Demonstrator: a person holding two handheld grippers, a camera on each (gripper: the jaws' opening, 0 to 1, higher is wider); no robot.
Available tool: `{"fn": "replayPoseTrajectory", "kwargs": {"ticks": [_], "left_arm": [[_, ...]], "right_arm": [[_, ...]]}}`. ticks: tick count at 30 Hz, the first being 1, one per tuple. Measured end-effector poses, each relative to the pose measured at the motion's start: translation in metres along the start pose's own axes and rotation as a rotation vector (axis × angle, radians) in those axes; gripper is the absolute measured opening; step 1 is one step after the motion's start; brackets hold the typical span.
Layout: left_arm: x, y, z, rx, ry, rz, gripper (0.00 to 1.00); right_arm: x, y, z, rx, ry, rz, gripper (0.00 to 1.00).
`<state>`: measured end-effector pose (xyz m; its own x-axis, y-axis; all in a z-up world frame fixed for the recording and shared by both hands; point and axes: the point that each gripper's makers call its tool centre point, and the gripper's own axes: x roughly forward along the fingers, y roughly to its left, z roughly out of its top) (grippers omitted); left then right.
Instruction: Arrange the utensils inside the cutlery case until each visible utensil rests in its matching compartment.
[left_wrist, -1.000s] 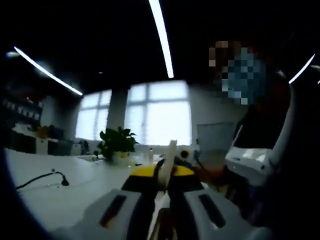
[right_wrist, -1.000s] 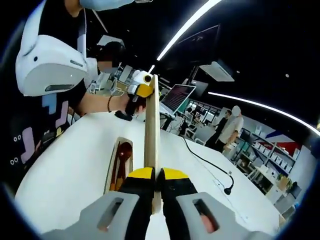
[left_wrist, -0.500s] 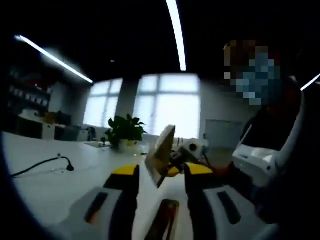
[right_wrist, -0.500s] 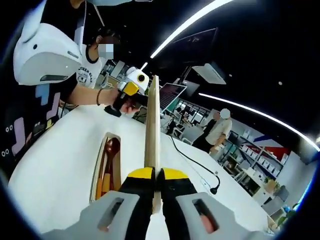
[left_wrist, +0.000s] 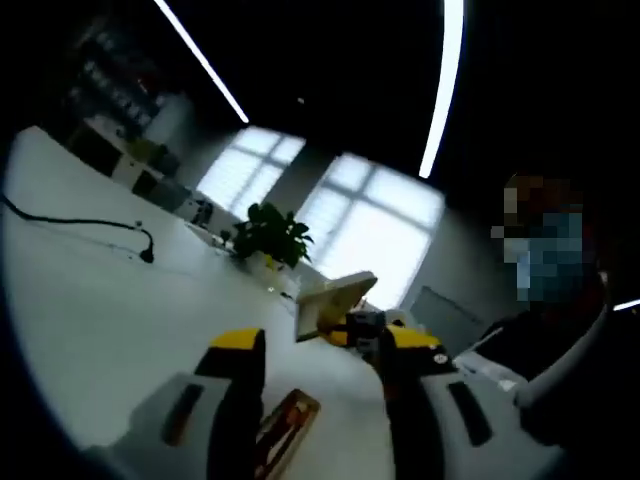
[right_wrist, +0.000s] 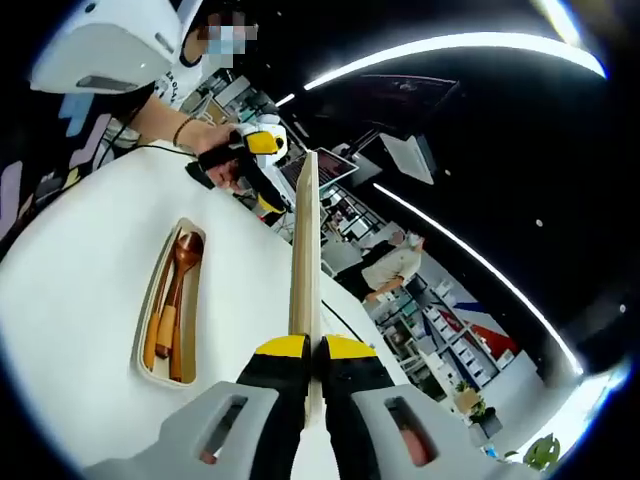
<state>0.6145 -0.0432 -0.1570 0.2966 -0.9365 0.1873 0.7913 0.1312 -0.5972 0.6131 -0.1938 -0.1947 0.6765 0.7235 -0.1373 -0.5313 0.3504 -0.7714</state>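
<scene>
In the right gripper view, the case (right_wrist: 170, 305) lies on the white table (right_wrist: 70, 330) at left, wooden utensils (right_wrist: 172, 300) inside. The left gripper (right_wrist: 262, 190), jaws apart, grips nothing. The right gripper (right_wrist: 308, 355) pinches a thin wooden lid (right_wrist: 305, 250) edge-on.

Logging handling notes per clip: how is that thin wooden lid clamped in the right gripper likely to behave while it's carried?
The wooden lid stands straight out from the right gripper without sagging, so it is probably stiff. It looks thin, so likely light. Pinched edge-on at one end, it may pivot or slip if swung.
</scene>
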Motion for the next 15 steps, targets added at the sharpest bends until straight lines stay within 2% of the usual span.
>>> {"fn": "replayPoseTrajectory", "kwargs": {"ticks": [2,5,7,8,11,12,13,14,15], "left_arm": [[0.000,0.004,-0.001,-0.114,-0.010,0.016,0.56],[0.004,0.012,0.001,-0.333,-0.049,0.019,0.61],[0.007,0.016,0.001,-0.394,-0.065,-0.002,0.58],[0.011,0.018,0.000,-0.435,-0.072,-0.010,0.55],[0.021,0.019,-0.001,-0.533,-0.076,-0.037,0.60],[0.024,0.020,-0.003,-0.557,-0.067,-0.041,0.62],[0.027,0.022,-0.004,-0.585,-0.065,-0.038,0.63],[0.029,0.025,-0.004,-0.608,-0.070,-0.031,0.63],[0.032,0.027,-0.004,-0.637,-0.076,-0.030,0.61]], "right_arm": [[0.002,0.000,-0.003,-0.025,0.013,-0.014,0.02],[0.002,-0.005,-0.004,-0.120,0.043,-0.060,0.02],[0.001,-0.009,-0.001,-0.185,0.046,-0.101,0.02],[0.001,-0.010,0.000,-0.190,0.049,-0.110,0.02],[-0.001,-0.012,0.004,-0.285,0.067,-0.134,0.02],[0.000,-0.008,0.005,-0.275,0.064,-0.122,0.02],[0.000,-0.009,0.007,-0.301,0.061,-0.119,0.02],[-0.001,-0.016,0.011,-0.357,0.059,-0.131,0.02],[-0.003,-0.015,0.007,-0.368,0.081,-0.133,0.02]]}}
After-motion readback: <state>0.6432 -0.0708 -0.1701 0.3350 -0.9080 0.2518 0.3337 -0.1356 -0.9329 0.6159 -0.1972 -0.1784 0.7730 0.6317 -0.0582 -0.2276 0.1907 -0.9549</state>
